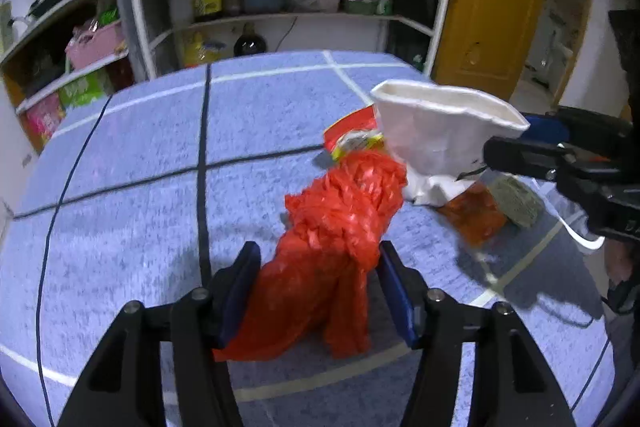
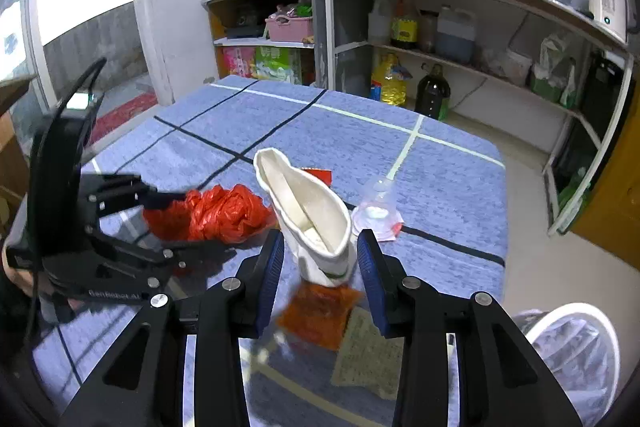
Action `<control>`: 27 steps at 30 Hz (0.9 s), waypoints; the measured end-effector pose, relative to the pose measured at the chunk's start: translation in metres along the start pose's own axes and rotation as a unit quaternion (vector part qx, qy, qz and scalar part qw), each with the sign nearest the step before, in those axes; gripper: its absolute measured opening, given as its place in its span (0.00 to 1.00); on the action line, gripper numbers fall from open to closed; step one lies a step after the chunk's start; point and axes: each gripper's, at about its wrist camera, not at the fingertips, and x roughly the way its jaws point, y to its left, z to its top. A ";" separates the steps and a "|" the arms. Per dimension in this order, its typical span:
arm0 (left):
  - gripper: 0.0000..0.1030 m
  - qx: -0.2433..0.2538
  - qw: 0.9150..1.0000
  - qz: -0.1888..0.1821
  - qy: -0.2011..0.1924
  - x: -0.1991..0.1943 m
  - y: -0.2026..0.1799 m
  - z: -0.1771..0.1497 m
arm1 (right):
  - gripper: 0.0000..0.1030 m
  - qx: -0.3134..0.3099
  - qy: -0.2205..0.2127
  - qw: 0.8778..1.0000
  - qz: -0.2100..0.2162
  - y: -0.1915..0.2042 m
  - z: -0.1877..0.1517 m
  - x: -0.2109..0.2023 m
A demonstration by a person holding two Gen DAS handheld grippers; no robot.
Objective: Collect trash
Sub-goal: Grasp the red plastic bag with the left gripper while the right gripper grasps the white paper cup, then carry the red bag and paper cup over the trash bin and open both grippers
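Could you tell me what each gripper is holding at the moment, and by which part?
The right gripper holds the crushed white paper cup near its base. The left gripper straddles the red plastic bag; contact is unclear.

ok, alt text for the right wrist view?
The right gripper clasps a squashed white paper cup above a blue checked tablecloth. To its left, the left gripper reaches a crumpled red plastic bag; a white mesh bin sits lower right.

faint lettering on the left hand-held gripper body; not legible.
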 end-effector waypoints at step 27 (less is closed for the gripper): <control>0.45 -0.035 0.996 -0.057 -0.059 -0.042 -0.039 0.003 | 0.12 0.057 -0.048 0.997 -0.035 -0.021 -0.018 -0.076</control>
